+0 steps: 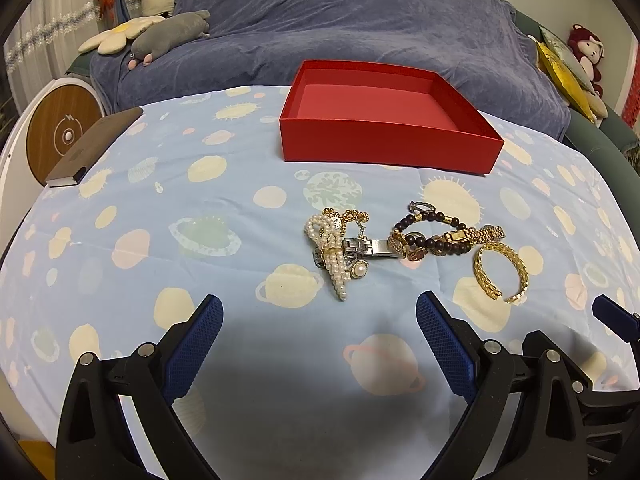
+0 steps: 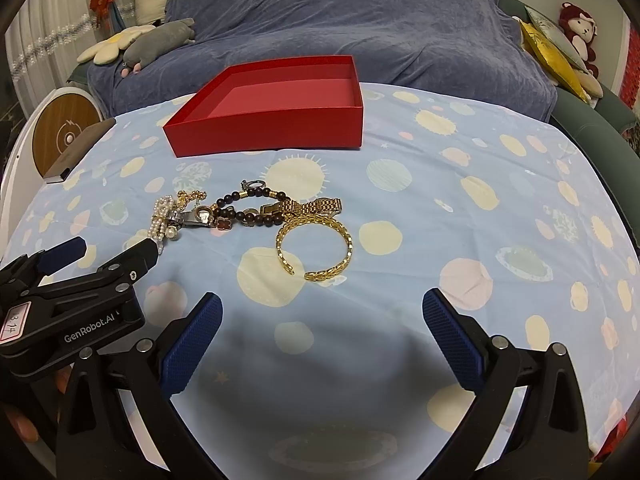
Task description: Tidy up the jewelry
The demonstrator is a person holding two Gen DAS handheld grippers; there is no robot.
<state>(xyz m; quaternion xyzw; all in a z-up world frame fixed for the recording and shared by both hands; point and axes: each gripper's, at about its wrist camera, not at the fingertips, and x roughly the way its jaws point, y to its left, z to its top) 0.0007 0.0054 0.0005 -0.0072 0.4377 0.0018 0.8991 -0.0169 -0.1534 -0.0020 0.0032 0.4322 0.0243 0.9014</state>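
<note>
A pile of jewelry lies on the blue planet-print cloth: a pearl strand (image 1: 336,256), a silver watch clasp (image 1: 370,248), a dark bead bracelet (image 1: 434,236), a gold watch (image 1: 476,234) and a gold open cuff bangle (image 1: 500,272). The bangle (image 2: 316,246) lies nearest the right gripper. An empty red box (image 1: 384,146) (image 2: 268,132) stands behind the pile. My left gripper (image 1: 320,320) is open and empty, just short of the pearls. My right gripper (image 2: 322,316) is open and empty, just short of the bangle. The left gripper (image 2: 116,250) also shows in the right wrist view.
A brown phone-like slab (image 1: 96,146) lies at the cloth's left edge beside a round wooden-faced device (image 1: 64,136). Behind the table is a sofa under a blue blanket (image 1: 360,32) with plush toys (image 1: 168,36) and cushions (image 1: 568,76).
</note>
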